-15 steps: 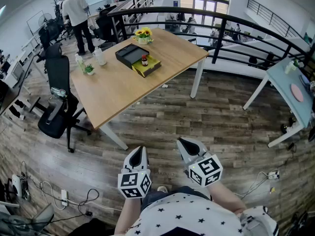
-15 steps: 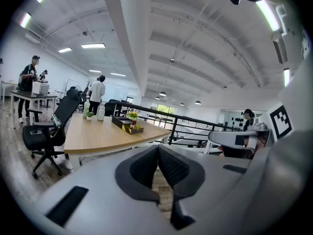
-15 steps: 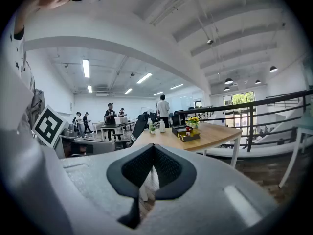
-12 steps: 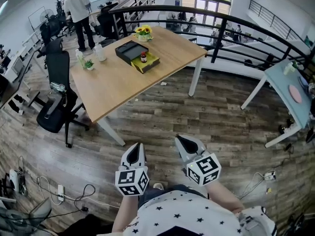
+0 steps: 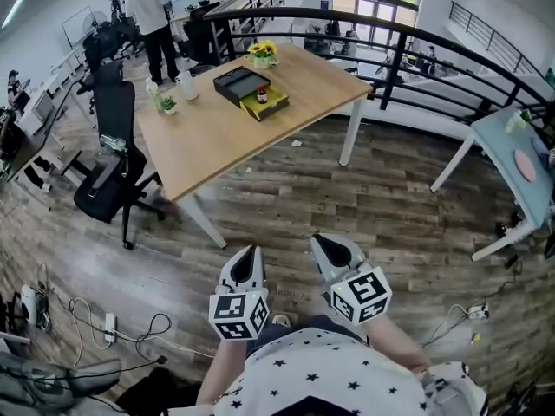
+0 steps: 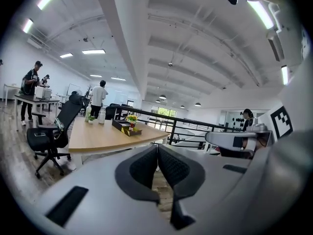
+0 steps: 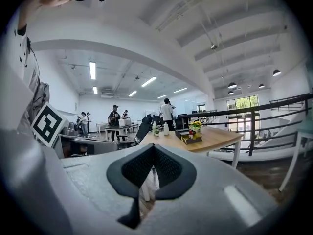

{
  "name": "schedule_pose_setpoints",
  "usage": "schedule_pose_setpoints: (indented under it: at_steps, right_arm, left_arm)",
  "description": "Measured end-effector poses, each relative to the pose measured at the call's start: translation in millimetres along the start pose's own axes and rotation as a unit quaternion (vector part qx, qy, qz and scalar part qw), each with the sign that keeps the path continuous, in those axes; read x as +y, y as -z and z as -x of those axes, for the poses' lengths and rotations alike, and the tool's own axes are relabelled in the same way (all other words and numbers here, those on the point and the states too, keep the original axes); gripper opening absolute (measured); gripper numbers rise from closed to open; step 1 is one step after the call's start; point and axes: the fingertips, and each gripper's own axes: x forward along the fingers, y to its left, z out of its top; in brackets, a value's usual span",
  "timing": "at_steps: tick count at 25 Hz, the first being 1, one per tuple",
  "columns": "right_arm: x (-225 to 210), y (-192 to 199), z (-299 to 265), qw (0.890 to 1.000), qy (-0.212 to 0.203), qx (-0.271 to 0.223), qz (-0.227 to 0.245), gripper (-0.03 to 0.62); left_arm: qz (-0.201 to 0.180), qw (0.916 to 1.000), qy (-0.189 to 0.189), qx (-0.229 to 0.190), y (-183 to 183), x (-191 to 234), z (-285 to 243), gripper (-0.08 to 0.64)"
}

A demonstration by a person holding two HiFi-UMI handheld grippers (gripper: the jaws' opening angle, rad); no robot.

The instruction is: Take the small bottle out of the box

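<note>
Both jaws are shut and empty, so walk to the tabletop [image 5: 217, 137] and open one for the bottle [image 5: 261, 94] at the box [image 5: 236, 81].

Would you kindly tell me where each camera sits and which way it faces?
Head view: on the person's head, facing steeply down over plank floor towards the light wooden table; shows left gripper, right gripper, star-print shirt.
Left gripper view: on the left gripper, facing that table along its shut jaws; right gripper at right.
Right gripper view: on the right gripper, facing the table along shut jaws; left gripper's marker cube at left.
Shared: all show the table's open black box and small red-capped bottle.
</note>
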Motion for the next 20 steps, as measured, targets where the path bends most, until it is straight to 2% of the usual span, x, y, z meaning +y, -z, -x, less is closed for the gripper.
schedule_pose_setpoints:
  at_steps: [6, 13, 18, 20]
  right_arm:
    - [16, 2, -15, 1.000, -0.007, 0.002, -0.005, 0.005]
    - [23, 6, -43, 1.000, 0.006, 0.002, -0.005, 0.006]
    - [25, 9, -59, 1.000, 0.018, 0.009, -0.014, 0.006]
    - [28, 11, -66, 1.000, 0.015, 0.015, -0.013, 0.031]
  left_arm:
    - [-0.004, 1.0000, 0.005, 0.001, -1, 13, 2, 0.005]
    - [-0.007, 1.0000, 0.004, -0.001, -6, 43, -5, 0.005]
    - [-0.005, 0.9998, 0.022, 0.000, -10, 56, -10, 0.006]
    - [-0.006, 0.9996, 0.026, -0.001, -13, 63, -13, 0.008]
